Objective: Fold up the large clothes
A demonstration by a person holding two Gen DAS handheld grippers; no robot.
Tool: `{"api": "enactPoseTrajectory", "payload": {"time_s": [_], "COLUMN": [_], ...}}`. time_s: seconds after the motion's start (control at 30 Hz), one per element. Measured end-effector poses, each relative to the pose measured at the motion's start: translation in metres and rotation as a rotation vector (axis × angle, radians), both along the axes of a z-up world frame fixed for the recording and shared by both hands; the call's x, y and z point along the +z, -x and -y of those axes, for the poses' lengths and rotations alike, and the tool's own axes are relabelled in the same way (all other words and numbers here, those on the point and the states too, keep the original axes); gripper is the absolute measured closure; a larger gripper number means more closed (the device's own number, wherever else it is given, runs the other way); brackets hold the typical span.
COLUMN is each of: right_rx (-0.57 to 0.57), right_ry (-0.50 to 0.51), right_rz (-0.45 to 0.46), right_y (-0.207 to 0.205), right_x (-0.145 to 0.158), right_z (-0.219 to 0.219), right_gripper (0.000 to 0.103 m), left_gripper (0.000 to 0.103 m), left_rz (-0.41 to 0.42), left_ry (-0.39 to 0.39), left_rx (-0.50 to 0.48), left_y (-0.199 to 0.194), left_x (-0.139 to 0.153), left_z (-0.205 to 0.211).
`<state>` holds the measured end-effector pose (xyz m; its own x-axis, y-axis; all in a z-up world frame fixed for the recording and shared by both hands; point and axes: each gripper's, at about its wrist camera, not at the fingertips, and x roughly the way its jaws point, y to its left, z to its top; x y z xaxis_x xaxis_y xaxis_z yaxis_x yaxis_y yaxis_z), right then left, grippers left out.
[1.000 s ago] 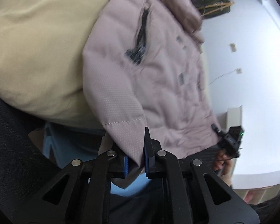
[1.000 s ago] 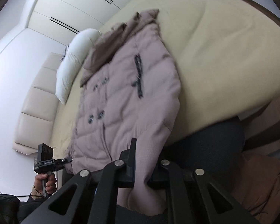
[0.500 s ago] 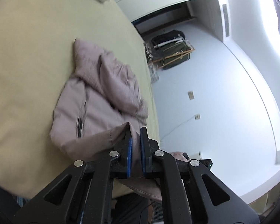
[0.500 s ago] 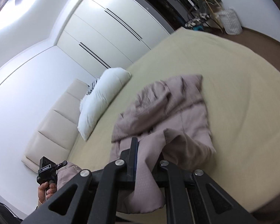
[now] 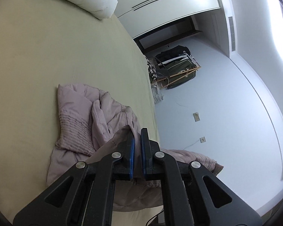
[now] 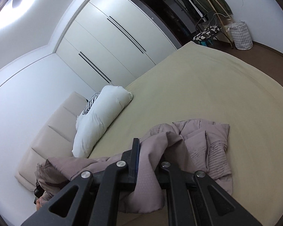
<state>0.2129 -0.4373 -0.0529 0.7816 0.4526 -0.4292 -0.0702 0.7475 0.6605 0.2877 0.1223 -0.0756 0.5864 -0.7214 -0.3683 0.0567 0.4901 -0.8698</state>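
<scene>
A mauve padded jacket point(image 5: 79, 120) lies bunched on the pale yellow bed point(image 5: 56, 60). My left gripper point(image 5: 137, 143) is shut on the jacket's hem, and the cloth runs down between its blue pads. In the right wrist view the same jacket point(image 6: 207, 143) spreads toward the right, folded back over itself. My right gripper point(image 6: 151, 150) is shut on another part of the hem, with fabric draped over its right finger. The stretch of jacket between both grippers hangs lifted above the mattress.
A white pillow point(image 6: 101, 116) lies by the beige headboard point(image 6: 45, 137). White wardrobe doors point(image 6: 113, 43) stand behind. A clothes rack point(image 5: 177, 66) and a checked laundry basket point(image 6: 241, 35) stand past the bed's far side. A hand on the other gripper's handle point(image 6: 37, 197) shows low left.
Both grippers rose and swung forward over the bed, carrying the hem up. The jacket went from hanging over the bed's edge to folding back on itself on the mattress.
</scene>
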Motion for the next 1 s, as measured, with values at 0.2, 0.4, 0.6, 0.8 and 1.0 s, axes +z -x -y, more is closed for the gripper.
{"api": "enactPoseTrajectory", "payload": {"time_s": [0.2,0.4,0.6,0.8,1.0], "right_rx": [-0.05,-0.114,-0.151,-0.153,0.184], "right_ry": [0.003,0.05,-0.098,0.149,0.528], "right_rz": [-0.073,-0.177,-0.327,-0.204,-0.176], "right_y": [-0.073,-0.138,-0.17,-0.134,-0.122], "right_x": [-0.03,-0.075,-0.132,-0.094,-0.085], "right_z": [0.005,0.015,0.035,0.003,-0.134], "right_gripper": [0.094,0.091,0.058,0.029,0.051], "left_gripper": [0.099,0.099,0.098,0.098,0.098], "left_rz": [-0.04,-0.141,-0.182,-0.009,0.093], "left_ry": [-0.05,-0.097,-0.018,-0.348,-0.577], "left_rx": [0.04,0.123,0.241,0.116,-0.054], "left_y": [-0.083,-0.162,-0.181,-0.153,-0.136], "left_x": [-0.021,-0.07,-0.098,-0.061,-0.072], "left_z": [0.007,0.008,-0.012,0.052,0.16]}}
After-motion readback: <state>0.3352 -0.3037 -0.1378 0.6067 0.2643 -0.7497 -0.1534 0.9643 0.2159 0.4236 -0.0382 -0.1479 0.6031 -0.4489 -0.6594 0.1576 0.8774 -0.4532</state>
